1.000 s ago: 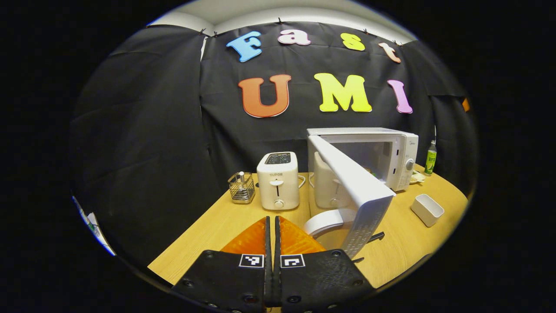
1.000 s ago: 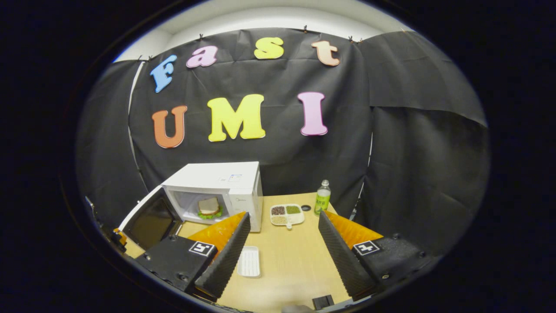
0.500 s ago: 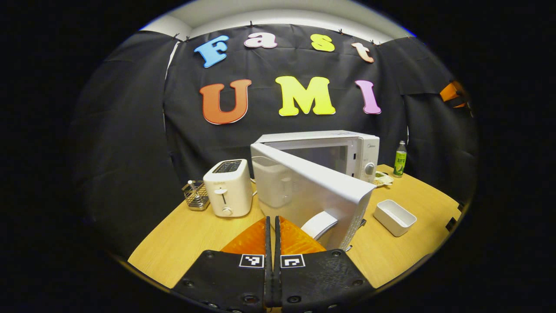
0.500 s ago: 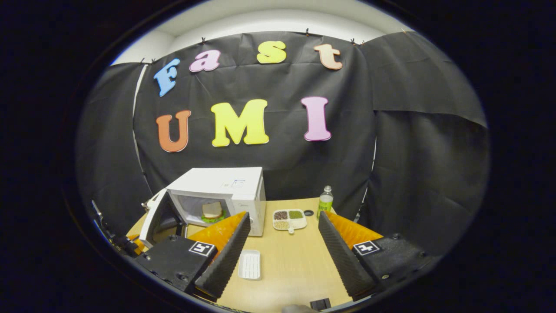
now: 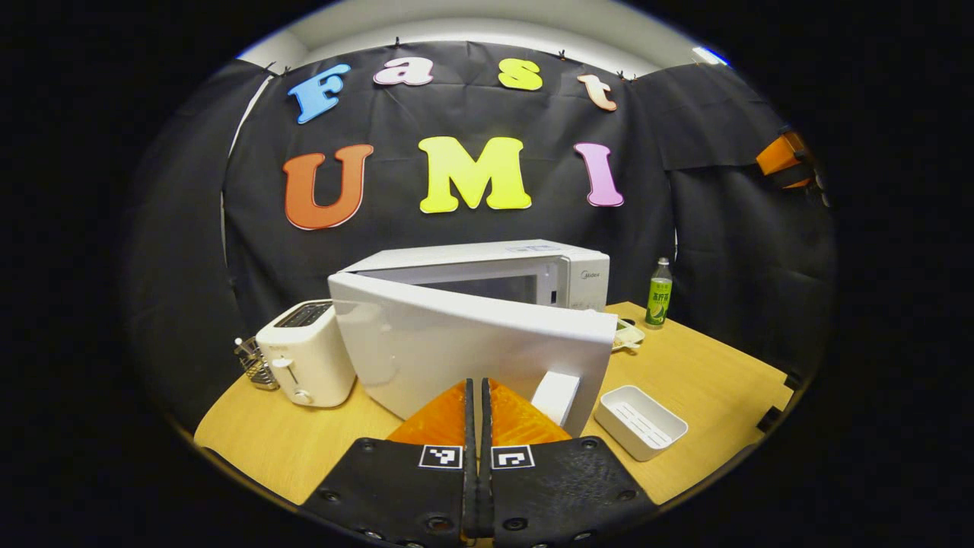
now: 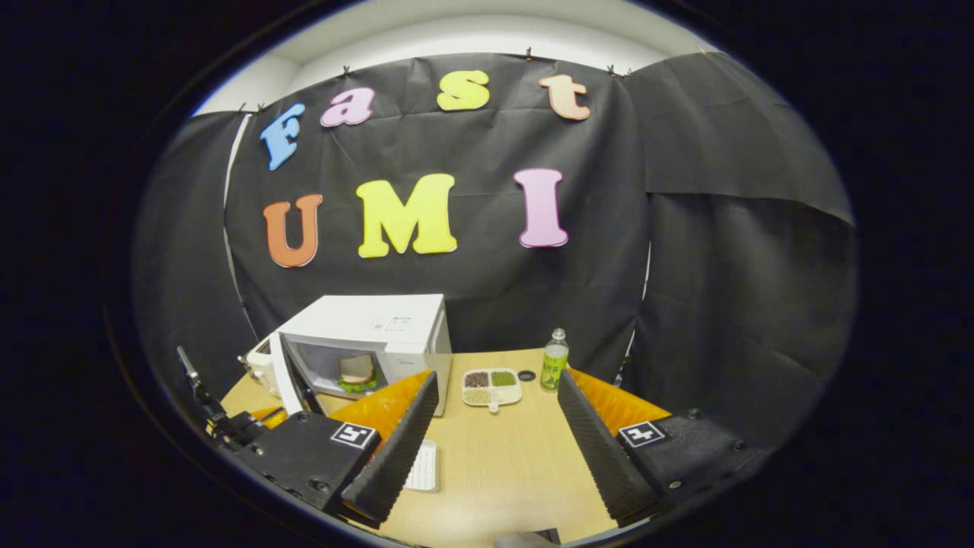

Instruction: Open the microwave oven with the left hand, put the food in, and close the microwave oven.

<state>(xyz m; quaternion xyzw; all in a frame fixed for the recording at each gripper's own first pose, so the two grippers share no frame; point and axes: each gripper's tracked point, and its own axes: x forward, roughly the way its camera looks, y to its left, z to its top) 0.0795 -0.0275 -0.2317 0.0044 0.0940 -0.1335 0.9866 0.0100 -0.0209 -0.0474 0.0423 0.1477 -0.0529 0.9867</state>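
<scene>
The white microwave (image 5: 563, 266) stands at the back of the wooden table with its door (image 5: 456, 342) partly open, swung out to the left. My left gripper (image 5: 478, 388) is shut with nothing between its fingers. Its tips are right at the door's outer face, just left of the white handle (image 5: 555, 396). In the right gripper view a sandwich on green leaves (image 6: 355, 371) lies inside the microwave (image 6: 373, 316), behind the door's edge (image 6: 283, 373). My right gripper (image 6: 494, 403) hangs open and empty above the table, to the right of the microwave.
A white toaster (image 5: 304, 354) and a wire holder (image 5: 255, 365) stand left of the door. A white rectangular tray (image 5: 639, 420) lies on the table to the right. A green bottle (image 6: 554, 361) and a divided plate of grains (image 6: 492, 386) sit beside the microwave.
The microwave door has swung from wide open toward the oven, with my shut left gripper following it. The right gripper has barely moved and stays open.
</scene>
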